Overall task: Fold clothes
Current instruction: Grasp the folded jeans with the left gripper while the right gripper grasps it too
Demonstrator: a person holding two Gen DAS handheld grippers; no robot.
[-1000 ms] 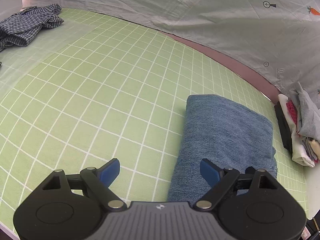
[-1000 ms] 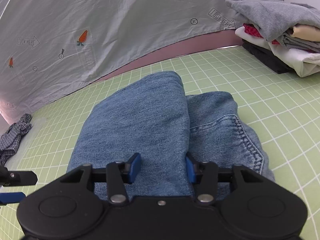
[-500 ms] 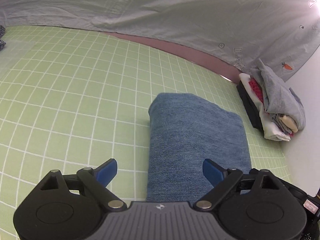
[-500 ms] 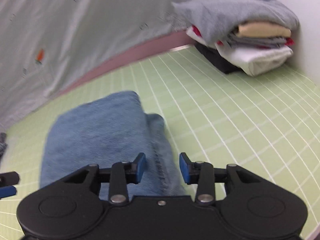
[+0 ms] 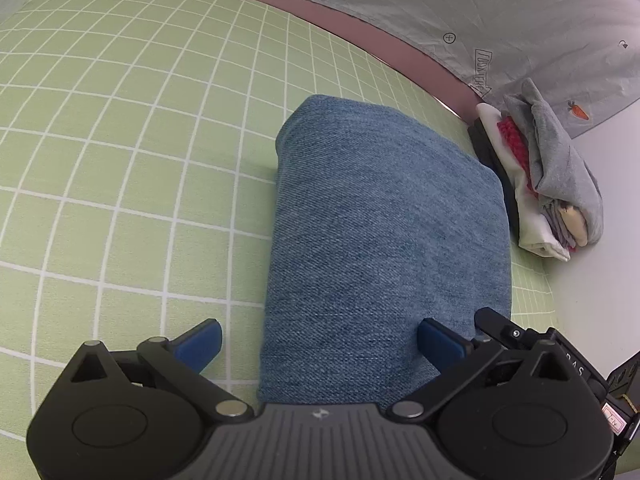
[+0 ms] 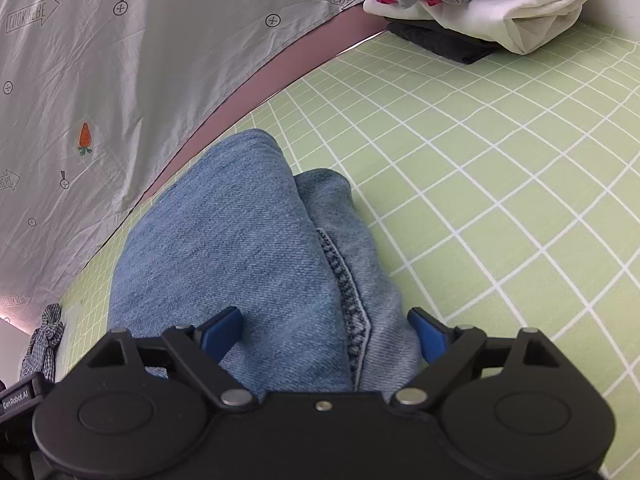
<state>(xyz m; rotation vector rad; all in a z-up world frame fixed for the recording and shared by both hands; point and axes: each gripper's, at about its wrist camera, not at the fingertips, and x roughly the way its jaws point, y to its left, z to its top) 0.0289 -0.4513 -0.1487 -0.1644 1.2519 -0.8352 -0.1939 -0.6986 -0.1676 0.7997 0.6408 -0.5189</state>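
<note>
The folded jeans (image 5: 384,240) are best scooped from both ends, low and level, by the wide-open left gripper (image 5: 318,342) and right gripper (image 6: 326,330).

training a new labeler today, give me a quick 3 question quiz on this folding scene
1. True or false: both grippers, left gripper and right gripper, have open jaws.
2. What lies folded on the green grid mat in front of both grippers?
3. The stack of folded clothes is topped by: A) a grey garment B) a checked shirt C) a towel

Key
1. True; neither clamps anything.
2. The folded jeans.
3. A
</note>
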